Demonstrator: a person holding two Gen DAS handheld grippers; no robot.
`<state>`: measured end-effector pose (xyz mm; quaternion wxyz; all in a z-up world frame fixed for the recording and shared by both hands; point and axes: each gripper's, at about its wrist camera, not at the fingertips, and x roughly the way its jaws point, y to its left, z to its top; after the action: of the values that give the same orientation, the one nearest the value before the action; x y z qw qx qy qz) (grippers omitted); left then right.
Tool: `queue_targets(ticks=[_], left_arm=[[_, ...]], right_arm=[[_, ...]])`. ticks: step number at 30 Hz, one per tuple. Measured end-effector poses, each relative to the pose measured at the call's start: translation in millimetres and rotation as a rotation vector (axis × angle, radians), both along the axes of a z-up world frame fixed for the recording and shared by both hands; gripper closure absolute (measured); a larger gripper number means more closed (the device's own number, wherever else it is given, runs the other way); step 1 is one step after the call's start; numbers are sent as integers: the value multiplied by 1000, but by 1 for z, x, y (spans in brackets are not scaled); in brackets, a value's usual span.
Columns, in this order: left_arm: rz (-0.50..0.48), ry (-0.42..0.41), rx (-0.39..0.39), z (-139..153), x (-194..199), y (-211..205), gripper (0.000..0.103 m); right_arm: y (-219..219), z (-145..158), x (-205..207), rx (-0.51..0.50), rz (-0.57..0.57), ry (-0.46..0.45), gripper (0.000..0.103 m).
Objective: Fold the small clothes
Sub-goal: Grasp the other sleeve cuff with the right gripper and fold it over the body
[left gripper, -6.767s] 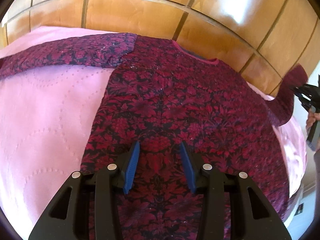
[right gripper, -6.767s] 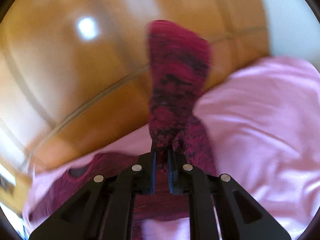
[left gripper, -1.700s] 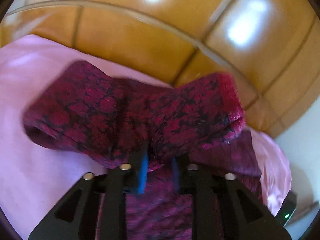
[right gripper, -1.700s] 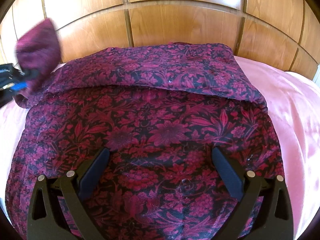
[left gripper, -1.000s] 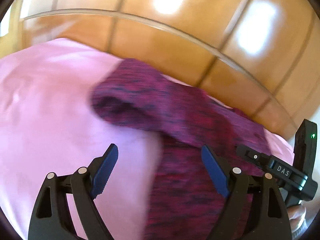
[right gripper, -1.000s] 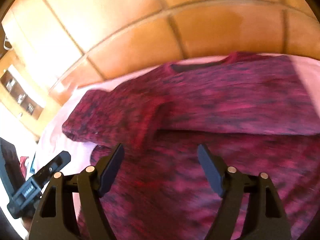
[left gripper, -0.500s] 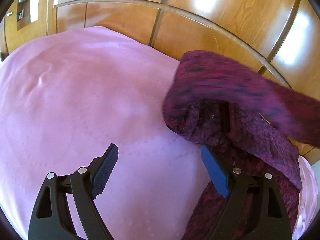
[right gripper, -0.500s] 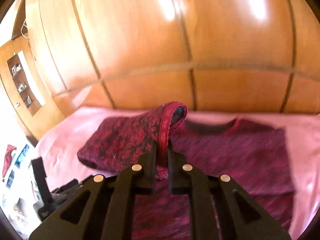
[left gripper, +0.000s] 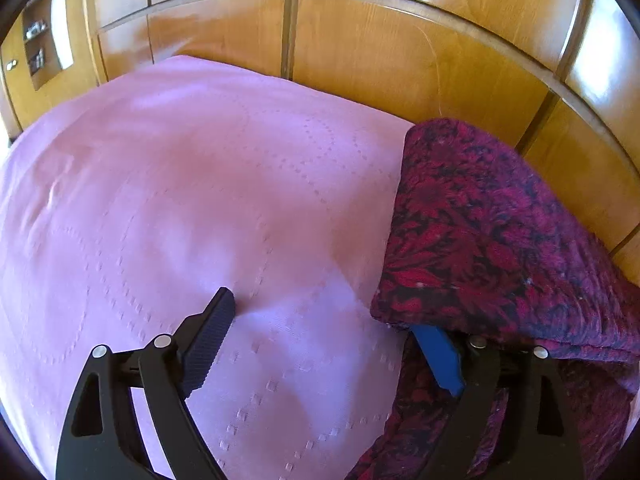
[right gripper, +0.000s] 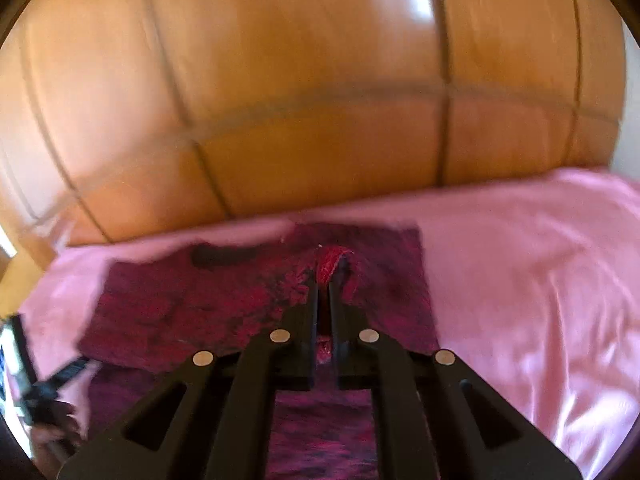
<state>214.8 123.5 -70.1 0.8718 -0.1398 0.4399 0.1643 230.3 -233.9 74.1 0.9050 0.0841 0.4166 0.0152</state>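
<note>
Garment sleeve, loose before, now pinched in right claw; left claw wide.

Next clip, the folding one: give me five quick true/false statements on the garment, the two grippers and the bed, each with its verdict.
1. The right gripper is clamped on a fold of the dark red floral garment. True.
2. The left gripper is shut on the sleeve. False: its jaws stand wide open, gripping nothing.
3. The garment lies on a pink bedspread. True.
4. The bedspread is plain white. False: it is pink with a stitched pattern.
5. A wooden panelled wall stands behind the bed. True.
</note>
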Motion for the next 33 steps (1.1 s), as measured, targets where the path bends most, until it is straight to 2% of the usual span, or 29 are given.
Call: queue_targets(ticks=[3, 5, 9, 14, 16, 17, 18, 21, 23, 25, 28, 30, 33], left_arm=[[-5, 6, 10, -2, 0, -1, 16], [-14, 8, 7, -1, 1, 1, 16], [-63, -3, -70, 5, -11, 14, 17], [-74, -136, -165, 35, -35, 49, 17], [-74, -166, -185, 47, -31, 60, 17], [-77, -177, -188, 52, -27, 64, 17], [-80, -197, -180, 58, -23, 64, 17], [-141, -238, -154, 69, -9, 49, 24], [-179, -251, -133, 73, 2, 39, 30], [-246, -262, -114, 76, 18, 26, 32], [-318, -244, -97, 72, 42, 3, 36], [-373, -218, -92, 67, 60, -11, 40], [-428, -187, -90, 57, 82, -25, 41]], right_arm=[[-5, -43, 7, -18, -41, 97, 100], [-7, -54, 5, -32, -51, 95, 100], [-9, -47, 2, -11, -64, 96, 100], [-18, -35, -8, 0, -61, 95, 99], [-15, -28, -13, -14, -52, 84, 95], [-15, -24, -15, -23, -59, 69, 84], [-13, -20, -14, -32, -60, 54, 82], [-8, -4, -20, -53, -38, -8, 82], [3, 3, -19, -57, 1, -31, 77], [12, 6, -16, -58, 46, -38, 73], [32, -2, -6, -53, 121, -12, 63], [40, -12, 3, -78, 146, 14, 62], [38, -31, 17, -102, 135, 62, 61]])
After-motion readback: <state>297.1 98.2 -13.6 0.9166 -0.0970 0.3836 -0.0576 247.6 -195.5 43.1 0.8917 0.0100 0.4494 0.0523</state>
